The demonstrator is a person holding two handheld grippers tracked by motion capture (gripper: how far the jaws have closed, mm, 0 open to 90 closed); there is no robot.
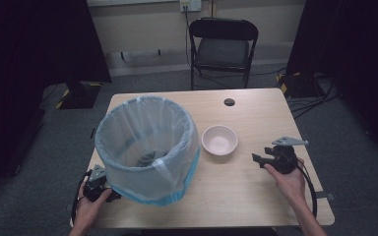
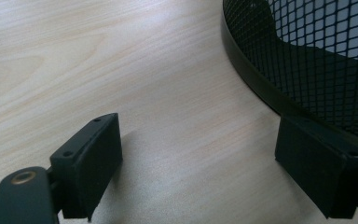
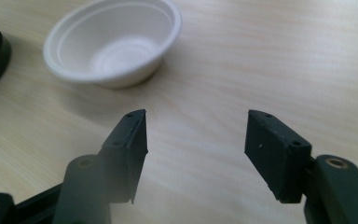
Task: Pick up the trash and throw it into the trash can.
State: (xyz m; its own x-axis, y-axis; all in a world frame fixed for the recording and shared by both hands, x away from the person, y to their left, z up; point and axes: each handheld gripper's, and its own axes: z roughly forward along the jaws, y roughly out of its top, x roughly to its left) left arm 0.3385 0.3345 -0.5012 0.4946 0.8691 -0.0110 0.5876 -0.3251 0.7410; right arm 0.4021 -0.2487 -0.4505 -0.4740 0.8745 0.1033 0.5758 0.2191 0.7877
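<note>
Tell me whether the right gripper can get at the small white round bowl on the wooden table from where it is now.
Probably yes. The right gripper has open, empty jaws that point toward the small white round bowl, with bare wooden table between them. The lined mesh bin stands on the bowl's far side.

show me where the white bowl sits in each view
High view: white bowl at table centre, right of the lined mesh bin.
Left gripper view: not in it.
Right gripper view: white bowl upper left, beyond the open claw.
Shared landmark: the pale wooden table.
</note>
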